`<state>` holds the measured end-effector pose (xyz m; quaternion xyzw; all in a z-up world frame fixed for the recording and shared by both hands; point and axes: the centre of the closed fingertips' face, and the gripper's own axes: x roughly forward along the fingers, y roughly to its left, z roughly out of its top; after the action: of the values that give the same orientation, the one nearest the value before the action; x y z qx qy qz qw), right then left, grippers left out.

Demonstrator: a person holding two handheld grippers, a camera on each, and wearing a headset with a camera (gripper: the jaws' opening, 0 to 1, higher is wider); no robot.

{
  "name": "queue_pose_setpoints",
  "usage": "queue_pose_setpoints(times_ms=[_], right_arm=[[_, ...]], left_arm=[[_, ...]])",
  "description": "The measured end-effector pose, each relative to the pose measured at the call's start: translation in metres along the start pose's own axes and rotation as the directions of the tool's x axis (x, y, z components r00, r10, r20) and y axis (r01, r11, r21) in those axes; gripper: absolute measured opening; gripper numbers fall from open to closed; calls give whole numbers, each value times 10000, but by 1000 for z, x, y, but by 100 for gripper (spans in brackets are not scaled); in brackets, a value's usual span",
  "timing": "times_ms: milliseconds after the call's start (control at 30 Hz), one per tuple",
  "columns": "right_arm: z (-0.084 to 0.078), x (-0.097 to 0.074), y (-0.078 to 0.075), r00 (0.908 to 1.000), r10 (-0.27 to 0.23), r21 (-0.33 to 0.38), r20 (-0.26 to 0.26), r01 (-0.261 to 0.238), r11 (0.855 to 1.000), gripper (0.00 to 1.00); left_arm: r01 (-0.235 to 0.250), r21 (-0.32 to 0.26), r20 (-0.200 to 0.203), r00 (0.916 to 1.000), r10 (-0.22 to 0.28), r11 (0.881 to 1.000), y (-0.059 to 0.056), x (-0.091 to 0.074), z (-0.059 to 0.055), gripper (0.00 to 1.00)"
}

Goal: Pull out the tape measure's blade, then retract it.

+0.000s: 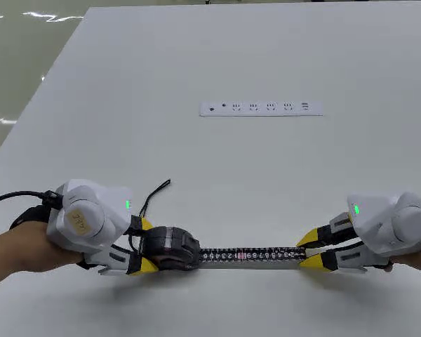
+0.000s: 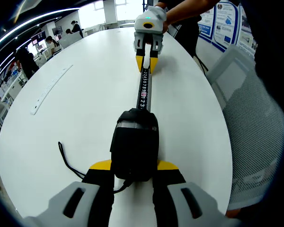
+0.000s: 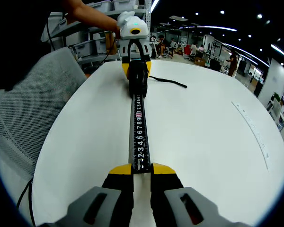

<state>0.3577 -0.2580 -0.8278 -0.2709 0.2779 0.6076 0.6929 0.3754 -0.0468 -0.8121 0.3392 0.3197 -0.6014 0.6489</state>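
Tape measure in left hand-held gripper

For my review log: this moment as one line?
left claw: shut on tape measure | right claw: shut on blade | blade: drawn out between claws | retract: pending

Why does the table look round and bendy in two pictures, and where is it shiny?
Left gripper view: the fisheye lens bends the white table into an oval, and the near tape measure looks huge. Right gripper view: same bending, though numbers on the blade stay sharp. Head view: table edges run straight; glare streaks shine on the floor, top left.
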Motion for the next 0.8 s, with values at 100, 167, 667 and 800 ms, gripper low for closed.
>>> queue_pose_setpoints(times_ms=[100, 167, 667, 800], right_arm=[[-2, -2, 0, 10000, -7, 3, -28, 7, 10000, 11], [-2, -3, 0, 10000, -7, 16, -47, 7, 10000, 11], [-5, -10, 2, 9998, -2, 10, -183, 2, 10000, 11], [-6, -12, 3, 9997, 4, 21, -226, -4, 10000, 12]], left_arm=[[0, 4, -3, 10000, 0, 10000, 0, 0, 0, 25], [4, 3, 2, 10000, -4, 10000, 0, 0, 0, 25], [17, 6, 10, 10000, -17, 10000, 0, -2, 0, 25], [23, 7, 4, 10000, -23, 10000, 0, -3, -1, 26]])
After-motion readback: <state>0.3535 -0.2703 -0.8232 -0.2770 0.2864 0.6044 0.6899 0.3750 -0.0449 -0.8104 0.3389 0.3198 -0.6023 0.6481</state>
